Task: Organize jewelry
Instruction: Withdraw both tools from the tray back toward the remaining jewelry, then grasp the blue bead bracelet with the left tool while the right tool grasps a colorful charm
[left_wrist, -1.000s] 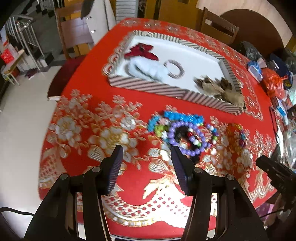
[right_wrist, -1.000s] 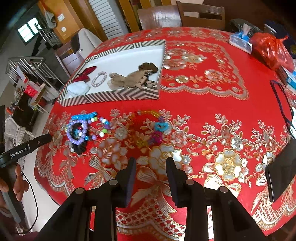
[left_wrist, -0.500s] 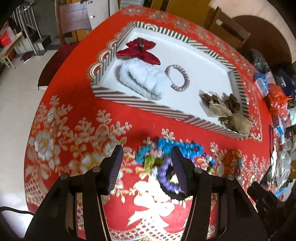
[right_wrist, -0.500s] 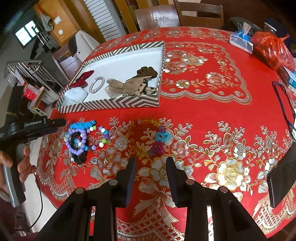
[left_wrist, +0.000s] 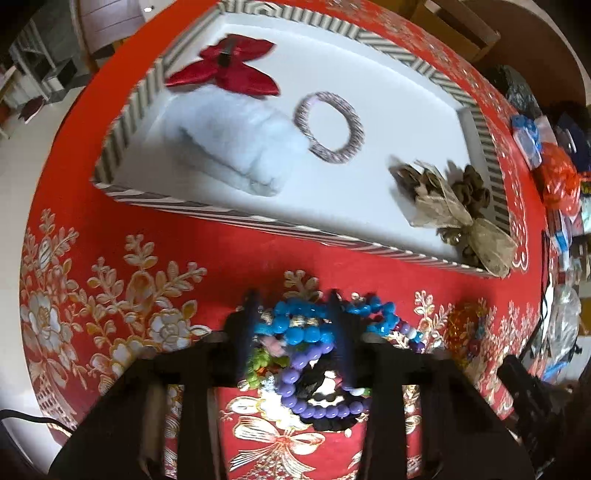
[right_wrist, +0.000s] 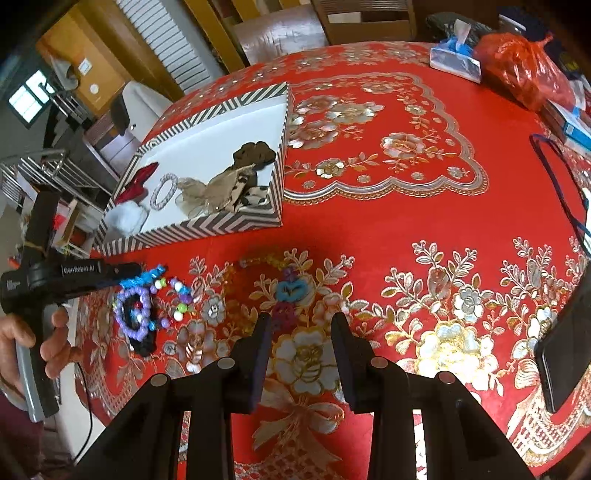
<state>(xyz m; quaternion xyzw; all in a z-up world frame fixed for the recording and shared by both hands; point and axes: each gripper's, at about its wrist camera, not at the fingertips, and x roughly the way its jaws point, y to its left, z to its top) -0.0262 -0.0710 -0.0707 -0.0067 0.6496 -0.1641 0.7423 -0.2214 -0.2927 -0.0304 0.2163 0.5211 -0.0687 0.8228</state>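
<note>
The left gripper (left_wrist: 295, 325) points steeply down into a heap of bead bracelets (left_wrist: 314, 354) on the red tablecloth (left_wrist: 110, 229). Its jaws are closing, with the blue beads (left_wrist: 299, 334) and part of the tangle between them; motion blur hides whether the pads already press on the beads. A purple bead loop (left_wrist: 317, 402) and a black piece (left_wrist: 325, 384) lie just nearer than the fingertips. In the right wrist view a hand (right_wrist: 44, 343) grips the left tool's handle at the table's near left edge.

The right gripper (right_wrist: 301, 325) hangs above the cloth, jaws partly apart with nothing between them. Just past its fingertips lies a second string of beads with a blue heart piece (right_wrist: 291, 290), well apart from the heap.

Beyond the heap stands the striped tray (left_wrist: 229, 218), its near wall between the beads and the white floor inside. In it are a red bow (left_wrist: 225, 74), a white fluffy band (left_wrist: 229, 144), a silver bangle (left_wrist: 328, 127) and brown-and-tan hair ties (left_wrist: 450, 199) in the right corner; the middle of the floor is bare.

To the right, the cloth is open as far as a dark phone (right_wrist: 565, 350) at the edge, a blue cable (right_wrist: 557, 184), and farther off a tissue pack (right_wrist: 456, 61) and red bag (right_wrist: 521, 70).
</note>
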